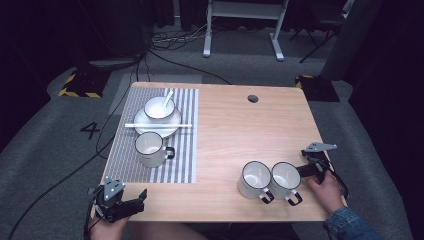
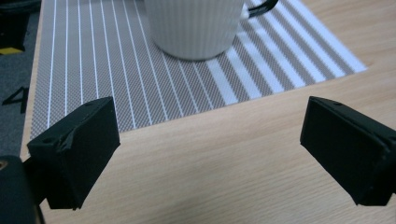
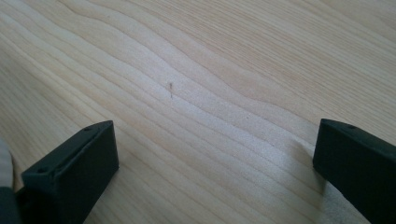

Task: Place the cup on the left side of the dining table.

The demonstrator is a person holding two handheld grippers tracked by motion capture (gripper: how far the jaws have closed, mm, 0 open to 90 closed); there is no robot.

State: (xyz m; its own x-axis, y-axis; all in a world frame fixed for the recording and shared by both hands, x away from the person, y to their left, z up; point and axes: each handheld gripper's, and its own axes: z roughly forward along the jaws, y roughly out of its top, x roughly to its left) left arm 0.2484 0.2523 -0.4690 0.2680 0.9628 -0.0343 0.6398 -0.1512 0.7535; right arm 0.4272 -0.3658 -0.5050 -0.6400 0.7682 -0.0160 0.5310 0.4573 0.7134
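My left gripper [image 1: 135,202] hovers at the table's front left corner, open, nothing between its jaws [image 2: 210,154]. Just ahead of it a white mug [image 1: 149,149] [image 2: 196,25] with a dark handle stands on a striped placemat [image 1: 175,165] [image 2: 93,70]. My right gripper [image 1: 303,161] is at the right edge of the table, open over bare wood [image 3: 215,172]. Immediately left of it, two more white mugs [image 1: 255,179] [image 1: 285,180] stand side by side, touching, handles toward the front. The right gripper is close beside the nearer one, apart from it.
Farther back on the placemat, a white bowl [image 1: 159,107] holding a spoon [image 1: 167,97] sits on a plate [image 1: 172,125], with chopsticks [image 1: 157,125] laid across it. The wooden table [image 1: 235,130] has a round hole [image 1: 253,98] near its far edge.
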